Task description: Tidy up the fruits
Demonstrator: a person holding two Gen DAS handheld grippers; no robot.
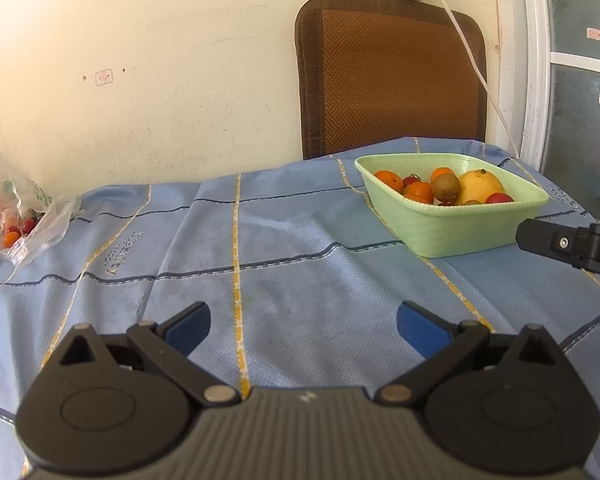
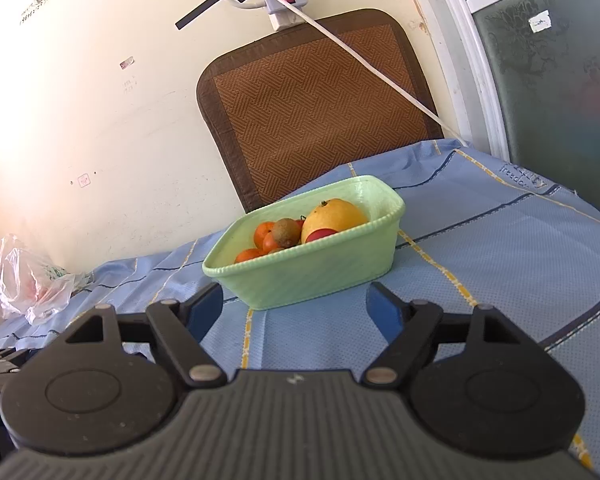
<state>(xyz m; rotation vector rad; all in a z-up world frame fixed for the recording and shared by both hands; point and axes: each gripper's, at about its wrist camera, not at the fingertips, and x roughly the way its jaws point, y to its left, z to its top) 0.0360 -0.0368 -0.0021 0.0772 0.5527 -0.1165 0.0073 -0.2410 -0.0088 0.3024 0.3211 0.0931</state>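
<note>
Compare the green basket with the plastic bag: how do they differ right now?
The green basket is rigid, opaque, and heaped with fruit; the plastic bag is clear, crumpled, and holds only a few small fruits. The basket sits nearer the chair, the bag by the wall. Both rest on the blue cloth.

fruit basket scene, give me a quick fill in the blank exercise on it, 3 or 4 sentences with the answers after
1. The basket that holds the fruit is pale ____.
2. The biggest fruit in it is a yellow ____.
3. The plastic bag with a few small fruits lies at the ____ edge of the left wrist view.
4. The left gripper and the right gripper both have their jaws ____, with nothing between them.

Missing words: green; mango; left; open
</note>
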